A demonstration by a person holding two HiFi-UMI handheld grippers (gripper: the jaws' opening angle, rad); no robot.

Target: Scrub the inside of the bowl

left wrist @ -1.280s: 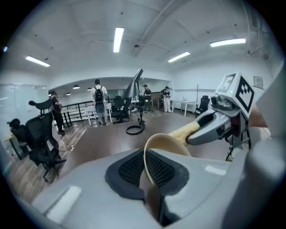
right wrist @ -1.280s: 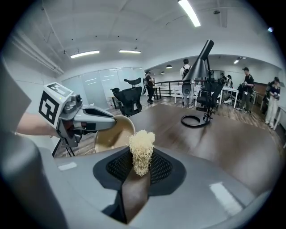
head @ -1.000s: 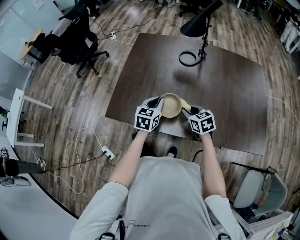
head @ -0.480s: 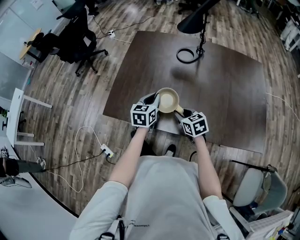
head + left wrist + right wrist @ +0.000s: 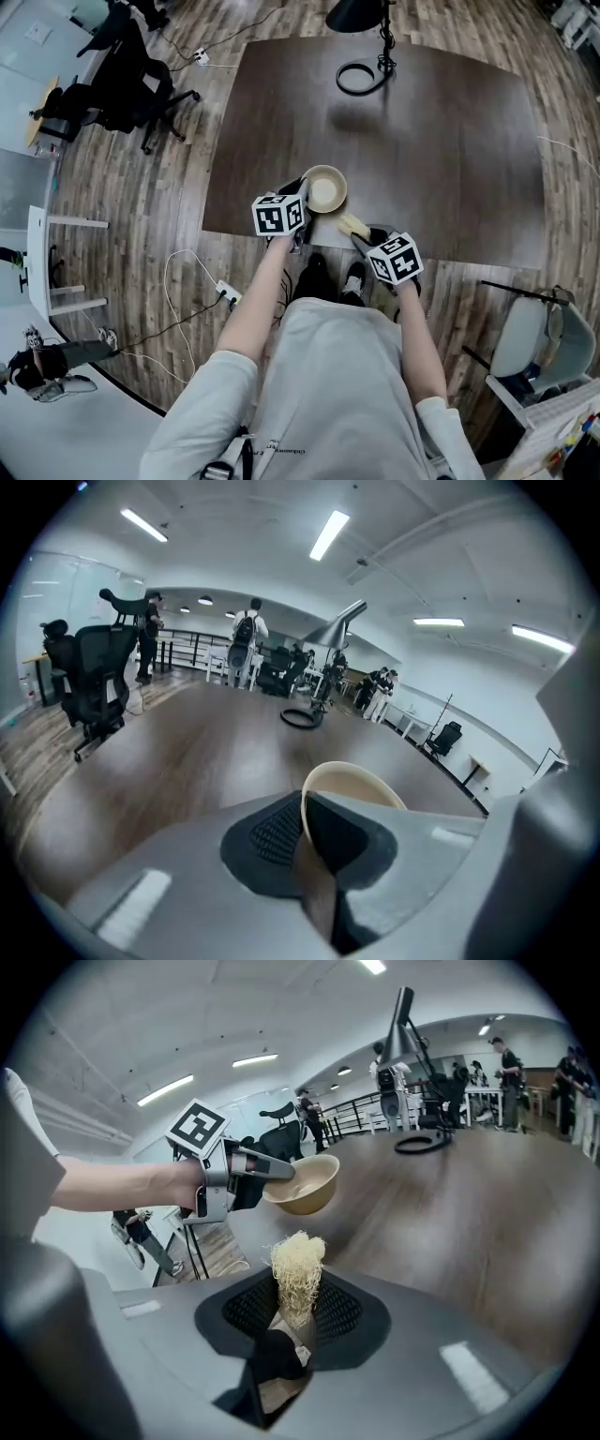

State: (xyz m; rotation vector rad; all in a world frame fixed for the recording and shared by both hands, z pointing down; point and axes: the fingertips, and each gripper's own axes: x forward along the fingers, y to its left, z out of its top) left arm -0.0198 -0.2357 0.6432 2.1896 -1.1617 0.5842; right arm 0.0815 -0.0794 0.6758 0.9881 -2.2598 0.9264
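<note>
Grips tan bowl (image 5: 325, 188) by near rim with left gripper (image 5: 302, 204), jaws closed tight on wall, one pad inside, one outside. Holds bowl over near edge of dark table (image 5: 450, 141), mouth up. Pinches pale fibrous scrubber (image 5: 352, 225) in right gripper (image 5: 366, 239), jaws closed on lower end, tuft outside bowl, near rim, not touching.

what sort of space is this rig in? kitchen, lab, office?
Most likely an open-plan office or lab, not a kitchen: a large dark table with a desk lamp on it, black office chairs on a wood-plank floor, and strip ceiling lights overhead.
</note>
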